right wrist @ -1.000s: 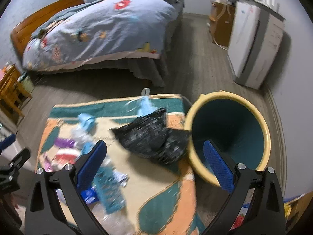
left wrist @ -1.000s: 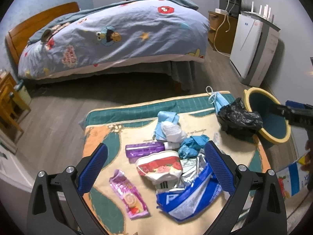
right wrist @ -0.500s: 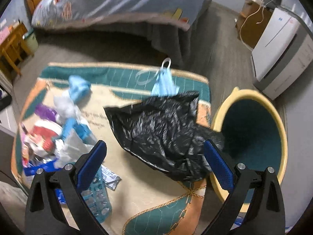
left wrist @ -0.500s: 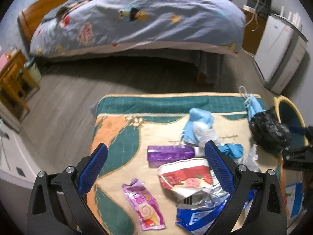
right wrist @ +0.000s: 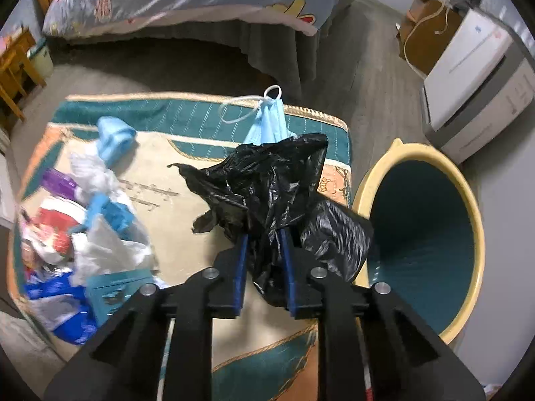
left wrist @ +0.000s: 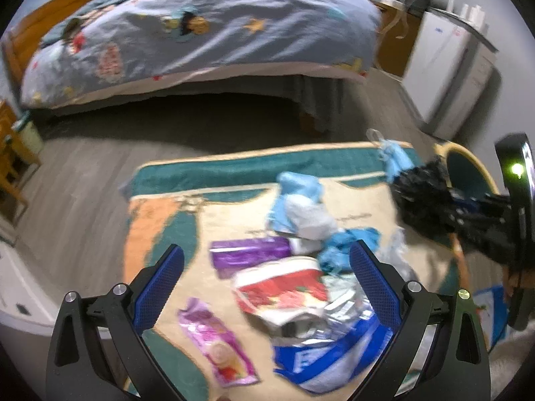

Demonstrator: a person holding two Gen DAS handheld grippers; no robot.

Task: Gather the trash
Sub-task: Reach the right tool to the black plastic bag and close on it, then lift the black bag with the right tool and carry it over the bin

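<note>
My right gripper point(right wrist: 264, 237) is shut on a crumpled black plastic bag point(right wrist: 267, 183) on the rug, just left of the yellow bin with a teal inside point(right wrist: 421, 230). A blue face mask point(right wrist: 267, 123) lies behind the bag. My left gripper point(left wrist: 265, 264) is open and empty above a pile of trash: a purple packet point(left wrist: 249, 255), a red and white wrapper point(left wrist: 284, 292), a pink candy wrapper point(left wrist: 217, 347), a blue and white bag point(left wrist: 321, 357) and blue gloves point(left wrist: 297, 187). The black bag point(left wrist: 421, 197) and the bin point(left wrist: 468, 173) show at the right of the left wrist view.
The trash lies on a teal, orange and cream rug point(left wrist: 160, 220) on a grey wood floor. A bed with a blue cartoon quilt point(left wrist: 200, 30) stands behind. A white appliance point(right wrist: 474, 73) stands right of the bin. A wooden stool point(right wrist: 13, 63) is at far left.
My right gripper has moved in onto the black bag and shut on it. My left gripper has shifted slightly and stays open over the pile.
</note>
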